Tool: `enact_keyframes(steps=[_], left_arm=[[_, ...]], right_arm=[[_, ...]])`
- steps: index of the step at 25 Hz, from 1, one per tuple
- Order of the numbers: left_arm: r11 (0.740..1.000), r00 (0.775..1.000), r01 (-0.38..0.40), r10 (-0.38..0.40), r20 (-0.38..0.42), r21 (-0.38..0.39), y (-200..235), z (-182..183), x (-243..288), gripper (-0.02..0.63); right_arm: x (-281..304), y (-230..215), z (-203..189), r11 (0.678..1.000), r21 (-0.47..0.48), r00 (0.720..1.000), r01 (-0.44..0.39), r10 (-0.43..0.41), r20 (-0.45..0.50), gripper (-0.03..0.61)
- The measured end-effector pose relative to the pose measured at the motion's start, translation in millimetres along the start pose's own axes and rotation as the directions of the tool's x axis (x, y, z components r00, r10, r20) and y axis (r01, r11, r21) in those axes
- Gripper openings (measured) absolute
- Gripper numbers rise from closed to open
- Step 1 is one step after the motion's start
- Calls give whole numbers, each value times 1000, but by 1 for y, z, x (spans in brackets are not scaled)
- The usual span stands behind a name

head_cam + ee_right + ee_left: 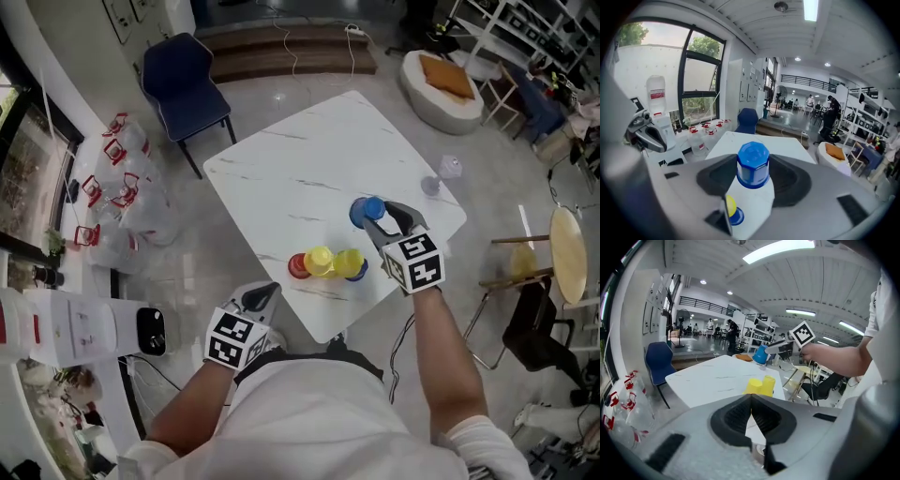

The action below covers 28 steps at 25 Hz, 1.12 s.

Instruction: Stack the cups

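My right gripper [382, 218] is shut on a blue cup [367, 210], held bottom-up above the white marble table [300, 169]. In the right gripper view the blue cup [753, 161] fills the gap between the two pads. Below it, near the table's front edge, stand a red cup [297, 267], a yellow cup [319, 261] and another yellow cup [348, 262] that sits on a blue cup [360, 272]. My left gripper [262, 296] hangs shut and empty off the table's near edge, facing the yellow cups [759, 386].
A dark blue chair [183, 80] stands at the table's far left corner. Water jugs with red handles [117, 192] crowd the floor on the left. A round wooden stool [567, 251] and a black chair [534, 328] stand to the right.
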<state>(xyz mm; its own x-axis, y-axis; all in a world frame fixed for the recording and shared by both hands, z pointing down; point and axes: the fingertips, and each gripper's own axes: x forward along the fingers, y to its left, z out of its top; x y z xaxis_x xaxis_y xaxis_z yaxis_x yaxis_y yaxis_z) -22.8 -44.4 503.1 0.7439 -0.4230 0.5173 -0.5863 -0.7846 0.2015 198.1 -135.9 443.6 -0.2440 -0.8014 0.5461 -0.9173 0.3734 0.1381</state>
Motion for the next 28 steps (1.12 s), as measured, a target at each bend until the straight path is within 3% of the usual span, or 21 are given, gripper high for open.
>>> enact_keyframes(steps=[10,26,28], left_arm=[[986,990,137,-135,-25,98,-12,-2,-11,9],[996,996,83,-84,4,36,-26,-4,-16,9],[997,997,74,-74,3,29,-26,-5,-17,9]], right_arm=[[-38,68,-30,995,94,998,16,-11,-59,216],[-15,95,-35,993,44,983,-110,115,-142,219],[-14,96,-35,991,45,980,-127,133,-146,256]])
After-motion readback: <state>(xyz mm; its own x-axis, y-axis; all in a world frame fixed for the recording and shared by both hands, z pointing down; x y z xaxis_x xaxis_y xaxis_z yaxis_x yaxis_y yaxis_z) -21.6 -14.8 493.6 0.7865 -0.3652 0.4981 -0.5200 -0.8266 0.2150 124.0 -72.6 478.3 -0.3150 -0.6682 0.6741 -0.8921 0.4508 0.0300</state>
